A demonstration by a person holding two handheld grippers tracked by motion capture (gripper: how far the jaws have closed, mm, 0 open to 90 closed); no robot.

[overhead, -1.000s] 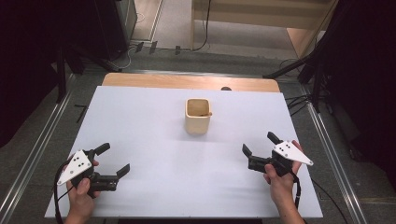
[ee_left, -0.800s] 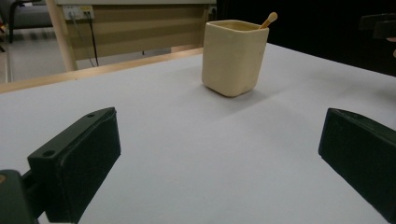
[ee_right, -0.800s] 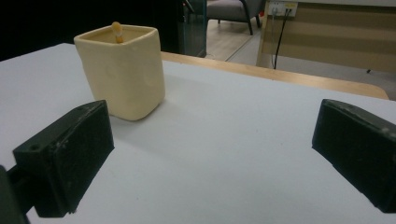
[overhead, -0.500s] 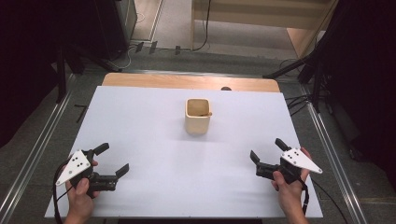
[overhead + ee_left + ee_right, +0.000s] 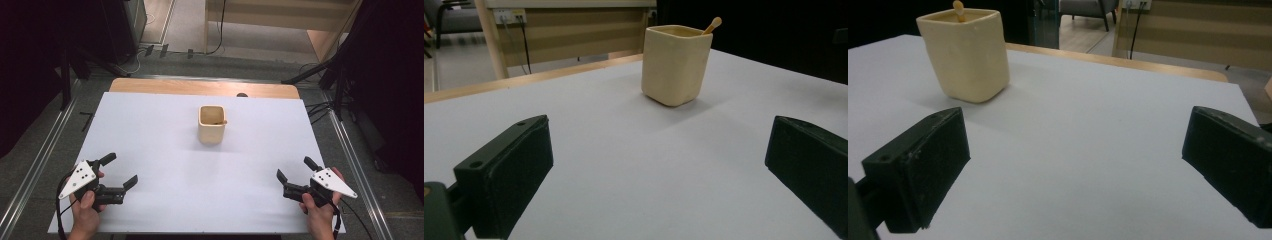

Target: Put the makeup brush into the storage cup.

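High view gives me the white tabletop point(image 5: 165, 130) first: it takes up most of the scene, with a bare wooden strip point(image 5: 200, 88) along its far edge and floor rails on either side. Nearly all of that surface is free, so I judge there is open room to sweep in from either near corner. My left tool point(image 5: 120, 171) sits at the near-left corner and my right tool point(image 5: 294, 172) at the near-right, close to the side edge; both have their jaws apart and hold nothing. I read that as a parked stance, well apart from the cup and aimed inward at it. The square cream cup point(image 5: 212, 124) stands upright toward the far middle, clear of every edge. A small wooden stick point(image 5: 713, 24) leans inside it, its rounded tip poking above the rim.
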